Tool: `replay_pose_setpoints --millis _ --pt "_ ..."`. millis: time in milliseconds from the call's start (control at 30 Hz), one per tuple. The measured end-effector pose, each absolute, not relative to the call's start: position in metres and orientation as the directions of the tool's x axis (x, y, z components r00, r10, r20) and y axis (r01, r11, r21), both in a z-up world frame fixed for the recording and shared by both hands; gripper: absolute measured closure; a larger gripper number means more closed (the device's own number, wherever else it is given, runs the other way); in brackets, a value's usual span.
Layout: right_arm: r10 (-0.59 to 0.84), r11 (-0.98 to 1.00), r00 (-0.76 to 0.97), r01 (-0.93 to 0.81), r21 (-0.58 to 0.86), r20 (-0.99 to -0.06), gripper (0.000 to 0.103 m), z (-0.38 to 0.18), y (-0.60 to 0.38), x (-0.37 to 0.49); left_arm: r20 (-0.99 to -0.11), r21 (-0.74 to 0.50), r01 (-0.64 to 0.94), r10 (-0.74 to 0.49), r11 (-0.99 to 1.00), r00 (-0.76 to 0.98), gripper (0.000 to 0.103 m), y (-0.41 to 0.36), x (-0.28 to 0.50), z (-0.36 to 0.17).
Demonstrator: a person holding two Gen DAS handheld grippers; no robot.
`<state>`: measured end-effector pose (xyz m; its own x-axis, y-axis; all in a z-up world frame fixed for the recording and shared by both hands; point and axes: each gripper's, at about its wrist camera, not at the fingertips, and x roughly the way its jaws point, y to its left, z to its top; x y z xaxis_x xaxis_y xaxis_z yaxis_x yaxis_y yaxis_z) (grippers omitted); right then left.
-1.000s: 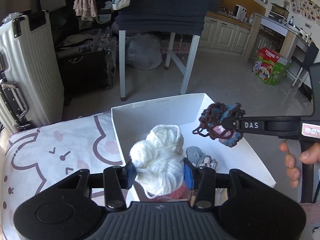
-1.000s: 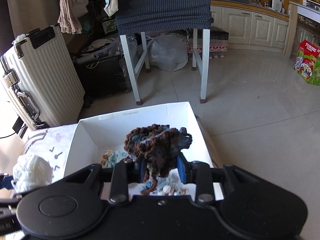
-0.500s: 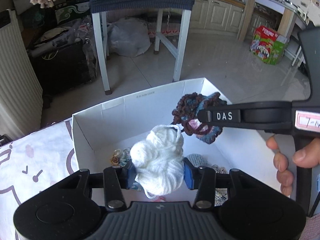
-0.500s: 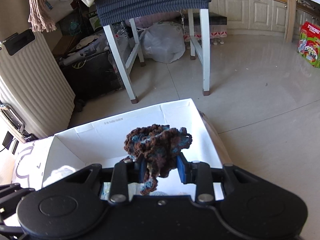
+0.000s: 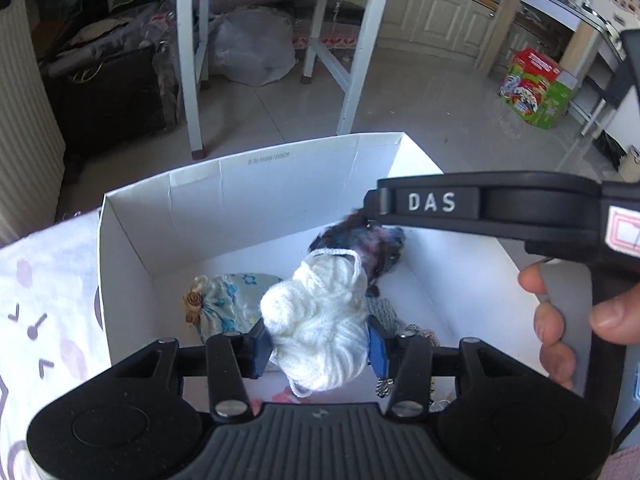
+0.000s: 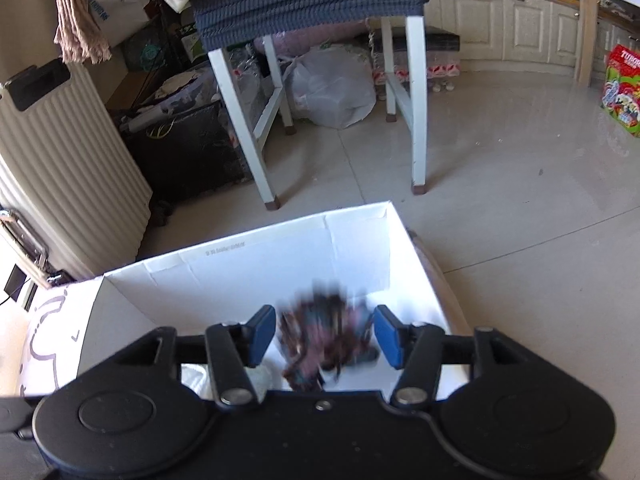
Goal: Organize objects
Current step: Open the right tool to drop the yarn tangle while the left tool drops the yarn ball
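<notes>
My left gripper (image 5: 318,350) is shut on a white yarn ball (image 5: 320,320) and holds it over the open white box (image 5: 240,184). My right gripper (image 6: 325,336) is open above the same box (image 6: 280,256); a brown-and-blue crocheted piece (image 6: 324,344) is blurred between its spread jaws, falling free into the box. It also shows in the left wrist view (image 5: 372,244), below the right gripper's arm. A light blue floral pouch (image 5: 224,300) and a grey knit item (image 5: 386,312) lie on the box floor.
The box sits on a white cloth with a cartoon print (image 5: 44,300). Beyond it are tiled floor, a white-legged chair (image 6: 416,112) draped with dark fabric, a ribbed cream suitcase (image 6: 60,176), a plastic bag (image 6: 332,88) and a colourful carton (image 5: 536,88).
My right gripper has opened and let go of the crocheted piece, which drops into the box. Both grippers have moved forward and lower over the box. The left still holds the white yarn.
</notes>
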<state>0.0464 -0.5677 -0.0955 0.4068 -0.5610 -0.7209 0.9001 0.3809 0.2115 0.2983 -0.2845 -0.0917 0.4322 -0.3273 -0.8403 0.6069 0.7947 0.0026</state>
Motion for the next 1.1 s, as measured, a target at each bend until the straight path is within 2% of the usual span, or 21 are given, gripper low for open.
replay_pose_setpoints --millis 100,200,267,333,633,1100 --pt "-0.553 0.384 0.416 0.896 0.223 -0.722 0.051 -0.093 -0.568 0.045 -0.849 -0.020 0.563 -0.311 0.826 0.426 0.055 -0.285 0.298 -0.096" --pt "-0.545 0.396 0.422 0.891 0.222 -0.725 0.052 -0.092 -0.568 0.042 -0.869 -0.111 0.493 -0.325 0.863 0.373 0.054 -0.281 0.301 -0.099" --pt "-0.539 0.402 0.425 0.888 0.221 -0.727 0.052 -0.092 -0.568 0.040 -0.878 -0.151 0.456 -0.331 0.877 0.346 0.049 -0.280 0.302 -0.101" --pt "-0.536 0.408 0.427 0.886 0.219 -0.729 0.052 -0.091 -0.567 0.038 -0.883 -0.136 0.455 -0.316 0.880 0.347 0.031 -0.282 0.299 -0.101" --pt "-0.531 0.417 0.414 0.887 0.197 -0.740 0.053 -0.088 -0.560 0.030 -0.873 -0.018 0.527 -0.270 0.850 0.406 0.031 -0.292 0.281 -0.092" --pt "-0.527 0.439 0.395 0.885 0.157 -0.753 0.053 -0.062 -0.533 0.019 -0.853 0.024 0.524 -0.256 0.851 0.456 0.031 -0.266 0.263 -0.058"
